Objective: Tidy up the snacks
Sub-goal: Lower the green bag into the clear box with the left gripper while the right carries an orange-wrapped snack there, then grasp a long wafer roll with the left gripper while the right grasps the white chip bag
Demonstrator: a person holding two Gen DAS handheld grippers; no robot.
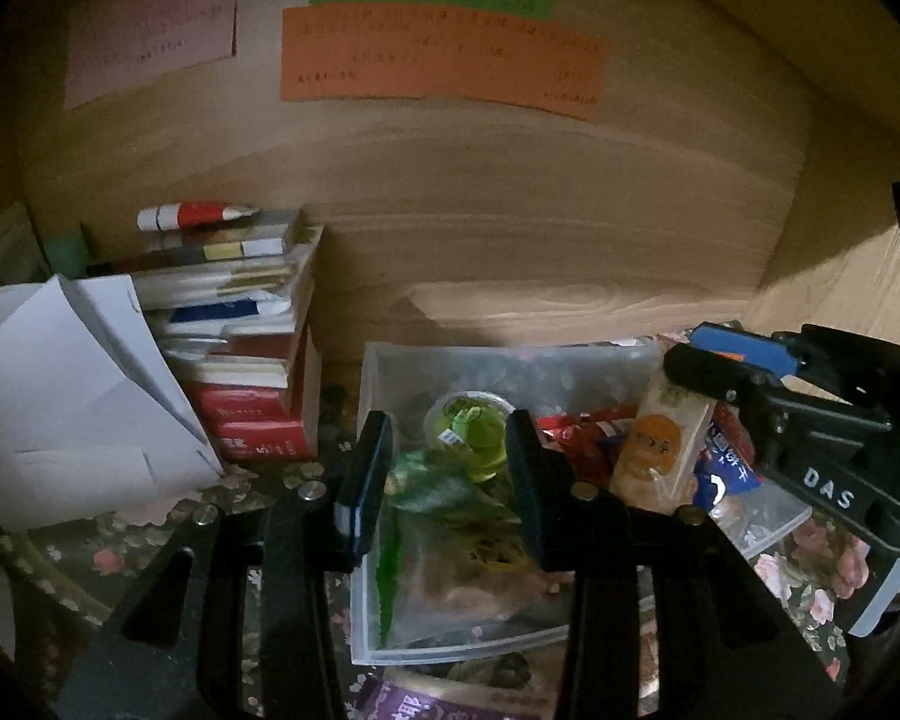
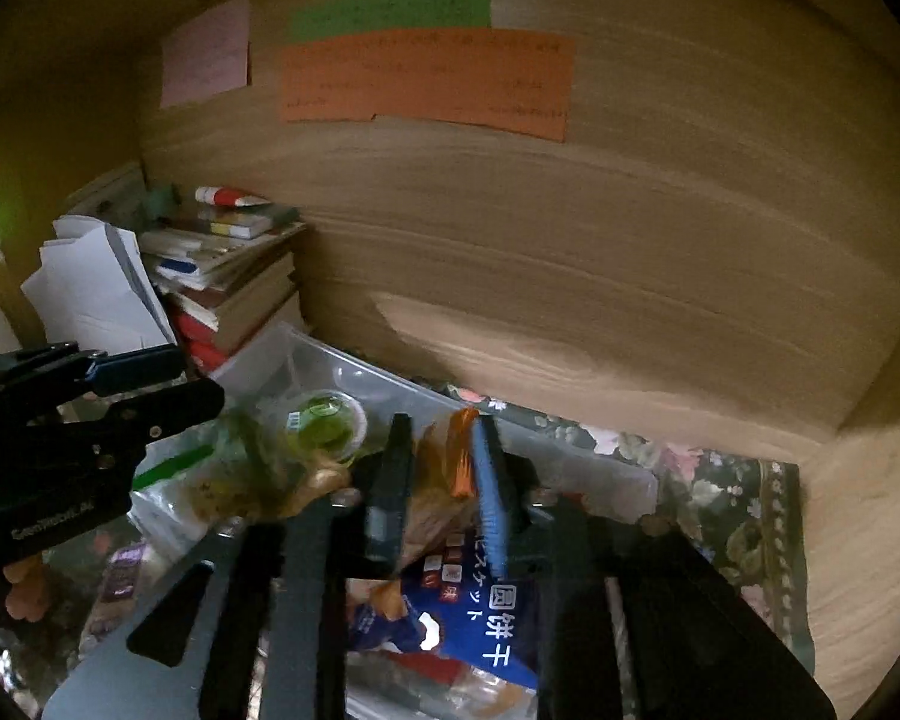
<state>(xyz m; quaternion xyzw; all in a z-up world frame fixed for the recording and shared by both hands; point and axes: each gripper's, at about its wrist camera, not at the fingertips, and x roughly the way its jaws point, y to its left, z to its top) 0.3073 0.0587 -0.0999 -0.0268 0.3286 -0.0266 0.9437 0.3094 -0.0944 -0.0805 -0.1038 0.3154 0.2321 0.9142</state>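
Clear plastic is the material that matters here: a translucent storage bin sits on the flowered cloth against the wood panel, just right of a stack of books and loose white papers. Going from that side, the left gripper hovers over the bin with its jaws apart and nothing between them; below it lie a green-edged clear bag and a green jelly cup, both already inside. Further right, a red wrapper and a blue biscuit packet rest at the bin's right side. Rightmost, the right gripper has its jaws closed on an orange-labelled cracker pack, held upright over that same side of the bin, not yet set down. By my reading the sorting is well along, with several snacks gathered. What seems left is lowering this pack in, plus a purple packet on the cloth just outside the bin's near edge.
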